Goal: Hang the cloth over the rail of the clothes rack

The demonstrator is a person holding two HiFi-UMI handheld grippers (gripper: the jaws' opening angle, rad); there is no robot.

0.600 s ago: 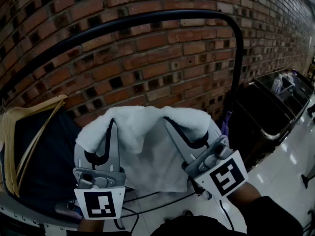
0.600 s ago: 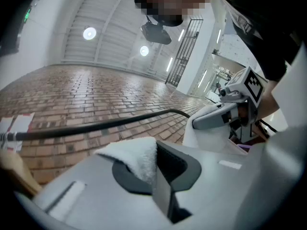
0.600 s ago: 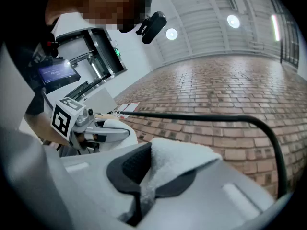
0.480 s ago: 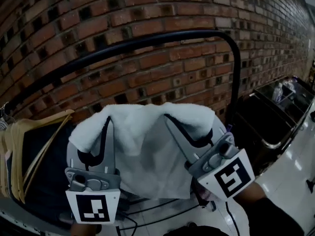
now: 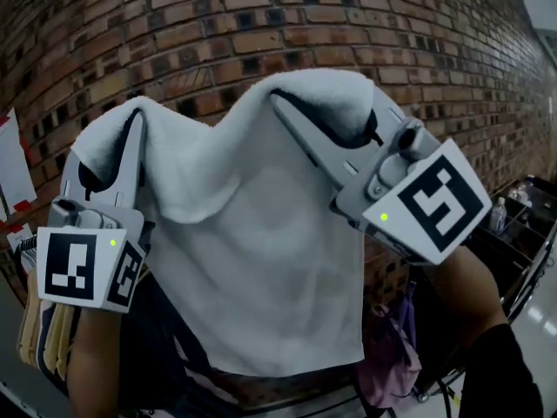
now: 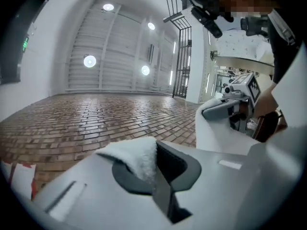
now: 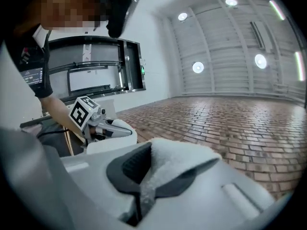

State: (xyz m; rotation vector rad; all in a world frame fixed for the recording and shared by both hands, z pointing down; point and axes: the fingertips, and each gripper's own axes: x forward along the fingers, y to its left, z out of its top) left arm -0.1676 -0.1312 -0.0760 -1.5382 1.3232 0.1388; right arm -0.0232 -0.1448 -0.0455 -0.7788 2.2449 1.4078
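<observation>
- Left gripper (image 5: 130, 136): we hold it up at chest height, jaws clamped on the cloth's (image 5: 261, 268) upper left corner.
- Right gripper (image 5: 291, 111): held higher (tilted inward), jaws pinching the upper right corner.
- Cloth: hangs spread between both, before the brick wall (image 5: 218, 33).

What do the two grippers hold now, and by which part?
One white terry cloth, by its top edge: the left gripper is shut on the left end, the right gripper on the right end; the rest hangs down.
</observation>
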